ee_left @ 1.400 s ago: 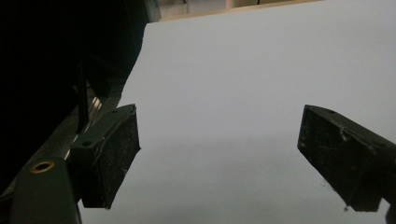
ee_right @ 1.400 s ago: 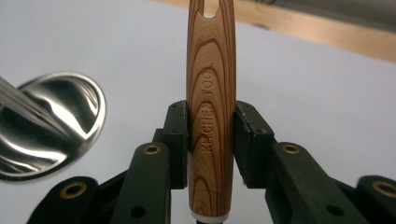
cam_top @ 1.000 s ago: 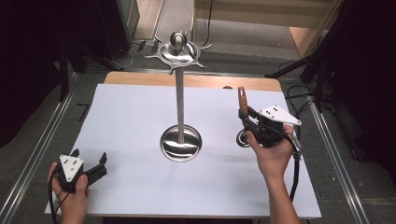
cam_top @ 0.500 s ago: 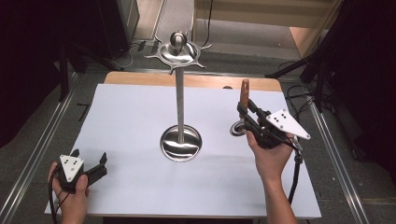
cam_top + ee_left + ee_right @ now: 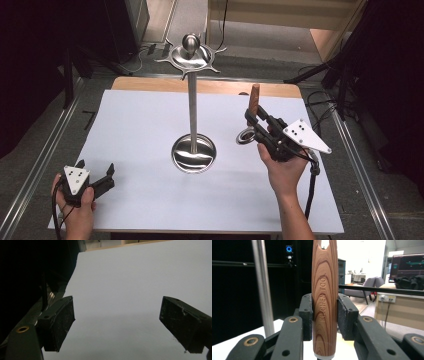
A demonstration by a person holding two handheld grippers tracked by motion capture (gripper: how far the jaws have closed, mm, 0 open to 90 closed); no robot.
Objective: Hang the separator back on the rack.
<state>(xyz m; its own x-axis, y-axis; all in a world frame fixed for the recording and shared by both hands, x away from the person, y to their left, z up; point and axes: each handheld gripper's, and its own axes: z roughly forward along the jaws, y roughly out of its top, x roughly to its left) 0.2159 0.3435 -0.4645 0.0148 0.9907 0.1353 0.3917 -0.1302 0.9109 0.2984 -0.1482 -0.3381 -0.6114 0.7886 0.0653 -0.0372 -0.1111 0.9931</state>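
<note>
Right gripper (image 5: 254, 116): clamped on wooden utensil handle (image 5: 324, 297) (upright), 3 o'clock of stand (image 5: 193, 100). Left gripper (image 5: 117, 322): jaws apart, nothing held, over desk (image 5: 140, 125).

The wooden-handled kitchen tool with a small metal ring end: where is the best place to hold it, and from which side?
Hold the wooden-handled kitchen tool on its straight handle, low down near the metal end, coming from the flat sides. The right gripper already clamps it there and keeps it upright; the hanging hole at the top stays free for the tall steel stand.

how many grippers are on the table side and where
2. The left gripper sits at the near left corner, jaws open and empty. The right gripper is at right, shut on a wooden-handled utensil.
</note>
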